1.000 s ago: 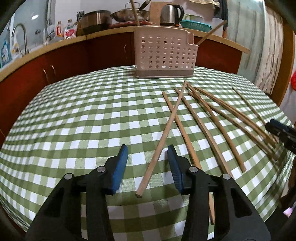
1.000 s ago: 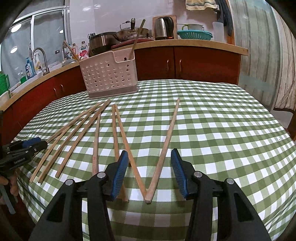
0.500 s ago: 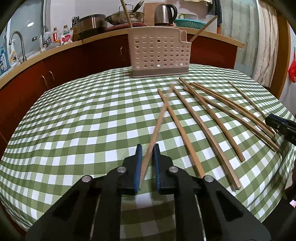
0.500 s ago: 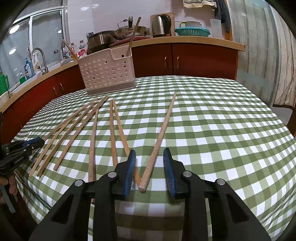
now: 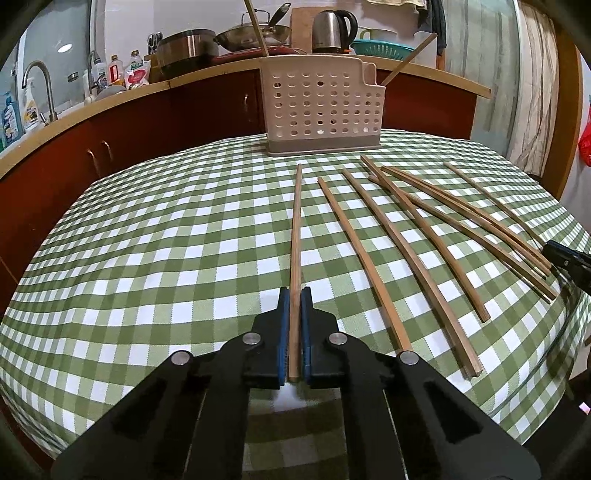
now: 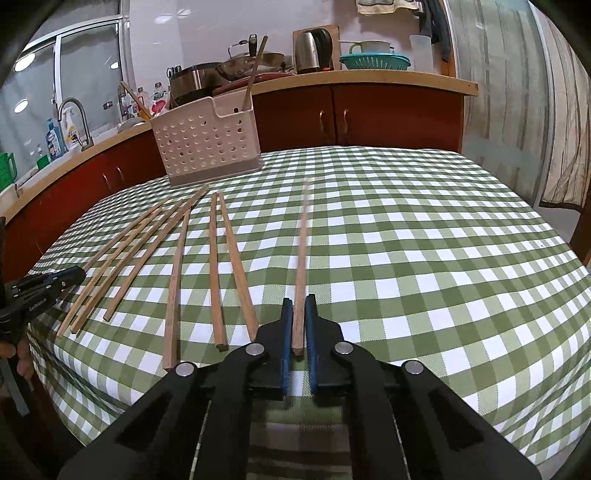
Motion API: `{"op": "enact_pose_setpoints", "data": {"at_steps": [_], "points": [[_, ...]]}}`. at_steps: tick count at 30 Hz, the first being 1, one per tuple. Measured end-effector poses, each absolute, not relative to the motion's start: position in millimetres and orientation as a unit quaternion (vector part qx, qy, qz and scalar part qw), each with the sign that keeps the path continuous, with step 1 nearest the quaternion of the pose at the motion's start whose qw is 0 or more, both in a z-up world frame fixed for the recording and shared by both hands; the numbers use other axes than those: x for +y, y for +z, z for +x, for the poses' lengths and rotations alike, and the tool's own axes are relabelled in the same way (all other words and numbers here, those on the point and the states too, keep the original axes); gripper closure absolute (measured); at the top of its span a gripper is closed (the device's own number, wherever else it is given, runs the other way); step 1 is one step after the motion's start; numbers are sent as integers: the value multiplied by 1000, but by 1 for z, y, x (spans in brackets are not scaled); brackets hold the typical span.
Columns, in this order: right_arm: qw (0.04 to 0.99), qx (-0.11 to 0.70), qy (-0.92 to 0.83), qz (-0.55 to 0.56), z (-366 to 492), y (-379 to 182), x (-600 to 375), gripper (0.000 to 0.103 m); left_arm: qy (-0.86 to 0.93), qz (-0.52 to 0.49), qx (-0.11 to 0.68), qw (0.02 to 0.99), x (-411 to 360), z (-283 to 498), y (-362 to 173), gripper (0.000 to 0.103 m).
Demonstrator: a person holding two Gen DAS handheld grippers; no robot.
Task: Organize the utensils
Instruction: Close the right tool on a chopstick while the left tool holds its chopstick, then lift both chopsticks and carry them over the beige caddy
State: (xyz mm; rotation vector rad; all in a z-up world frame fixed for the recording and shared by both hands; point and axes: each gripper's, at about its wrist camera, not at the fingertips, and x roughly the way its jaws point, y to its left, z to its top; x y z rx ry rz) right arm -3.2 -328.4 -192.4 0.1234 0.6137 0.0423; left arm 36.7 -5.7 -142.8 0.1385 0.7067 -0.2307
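Observation:
My left gripper [image 5: 294, 295] is shut on the near end of a long wooden chopstick [image 5: 296, 236] that points toward the perforated beige utensil holder [image 5: 321, 110] at the table's far side. My right gripper [image 6: 299, 302] is shut on another wooden chopstick [image 6: 303, 251], which looks motion-blurred at its far end. Several more chopsticks [image 5: 417, 236] lie fanned on the green checked tablecloth [image 5: 166, 240]; they also show in the right wrist view [image 6: 177, 266]. The holder [image 6: 207, 144] has two sticks standing in it.
A kitchen counter [image 5: 110, 107] with a kettle [image 5: 332, 26], pots, bottles and a tap runs behind the table. The right gripper's tip [image 5: 565, 256] shows at the table's right edge, the left gripper [image 6: 40, 288] at its left edge. A curtain [image 6: 517, 92] hangs to the right.
Both grippers went from open to shut on a chopstick each. The left one's chopstick has swung straight, in line with the gripper; the right one's is now gripped and moving.

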Motion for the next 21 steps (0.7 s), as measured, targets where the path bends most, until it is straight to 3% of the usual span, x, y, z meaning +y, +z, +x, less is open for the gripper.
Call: {"op": "enact_pose_setpoints", "data": {"at_steps": [21], "points": [[976, 217, 17, 20, -19, -122, -314, 96, -84, 53, 251, 963, 8, 12, -77, 97]]}}
